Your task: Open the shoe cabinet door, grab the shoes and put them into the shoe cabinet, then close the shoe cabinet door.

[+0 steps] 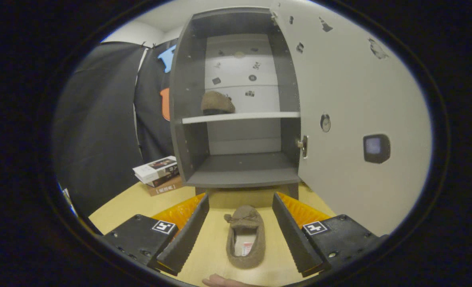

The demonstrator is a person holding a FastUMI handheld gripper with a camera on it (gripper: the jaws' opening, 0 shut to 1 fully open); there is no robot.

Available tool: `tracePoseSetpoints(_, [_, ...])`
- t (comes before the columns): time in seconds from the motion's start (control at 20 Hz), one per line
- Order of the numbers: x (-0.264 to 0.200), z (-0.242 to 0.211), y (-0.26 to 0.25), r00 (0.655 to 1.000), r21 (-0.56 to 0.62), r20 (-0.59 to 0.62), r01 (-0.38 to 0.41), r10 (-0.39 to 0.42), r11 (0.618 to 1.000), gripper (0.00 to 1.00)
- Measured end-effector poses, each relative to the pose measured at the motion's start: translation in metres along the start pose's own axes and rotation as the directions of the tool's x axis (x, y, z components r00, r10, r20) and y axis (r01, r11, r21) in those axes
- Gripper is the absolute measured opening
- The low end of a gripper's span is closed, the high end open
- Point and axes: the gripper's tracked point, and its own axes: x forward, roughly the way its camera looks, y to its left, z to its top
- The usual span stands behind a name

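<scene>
The dark grey shoe cabinet (192, 131) stands ahead with its white door (351, 99) swung open to the right. One brown slipper (217, 103) sits on the white upper shelf (240, 116). A second brown slipper (246, 236) lies on the wooden table (132, 199), toe toward the cabinet, between my fingers. My gripper (240, 209) is open, and its fingers stand apart from the slipper on either side.
A stack of books and boxes (159, 174) rests on the table left of the cabinet. The cabinet's lower compartment (244, 163) has bare floor. The open door has a dark handle plate (376, 148). A fingertip (220, 281) shows below the slipper's heel.
</scene>
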Motion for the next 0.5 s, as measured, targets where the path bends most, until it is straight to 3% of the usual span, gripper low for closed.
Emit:
tracePoseSetpoints(0.25, [0.005,-0.034,0.005,0.990,-0.005,-0.141,-0.005,0.004,1.000,0.99])
tracePoseSetpoints(0.5, [0.000,-0.067,0.016,0.954,0.045,-0.298,-0.021,0.033,0.999,0.89])
